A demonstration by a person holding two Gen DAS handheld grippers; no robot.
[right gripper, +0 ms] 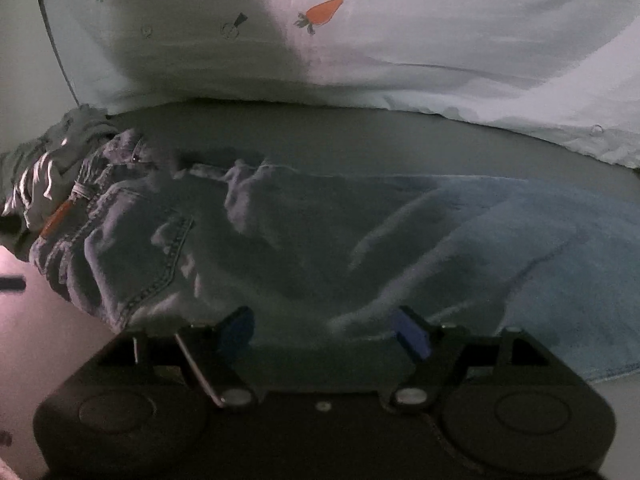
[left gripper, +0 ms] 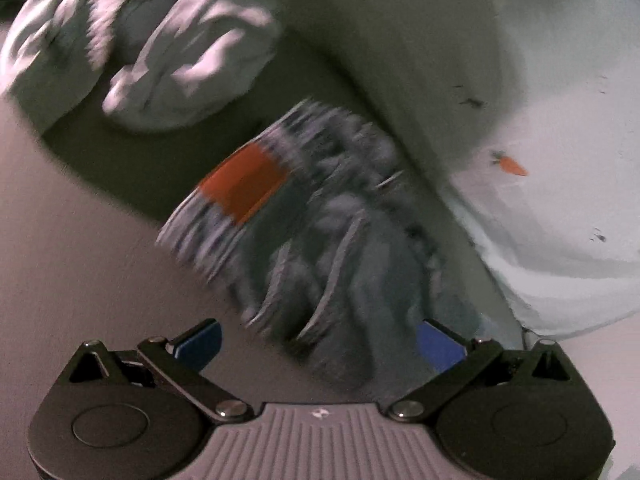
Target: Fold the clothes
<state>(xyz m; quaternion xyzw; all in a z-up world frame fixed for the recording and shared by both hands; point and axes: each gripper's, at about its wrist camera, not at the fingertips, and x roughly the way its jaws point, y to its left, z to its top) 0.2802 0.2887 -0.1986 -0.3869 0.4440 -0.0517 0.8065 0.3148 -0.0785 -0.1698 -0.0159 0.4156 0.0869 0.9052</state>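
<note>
A pair of blue denim jeans (right gripper: 320,232) lies crumpled across the surface, waistband to the left with an orange label (right gripper: 56,216). My right gripper (right gripper: 324,332) hovers at its near edge. Its blue pads stand apart, with denim lying below and between them and nothing pinched. In the blurred left wrist view the jeans (left gripper: 320,220) run up from the gripper, and the orange label (left gripper: 244,180) is on the striped waistband. My left gripper (left gripper: 320,344) is open wide. A bunch of denim sits between the pads, nearer the right one, with a gap at the left pad.
A grey garment with white lettering (left gripper: 152,48) lies bunched beyond the waistband, and shows as the grey garment (right gripper: 36,176) at far left. A white cover with carrot prints (right gripper: 400,40) rises behind the jeans. The pale surface (left gripper: 60,240) stretches to the left.
</note>
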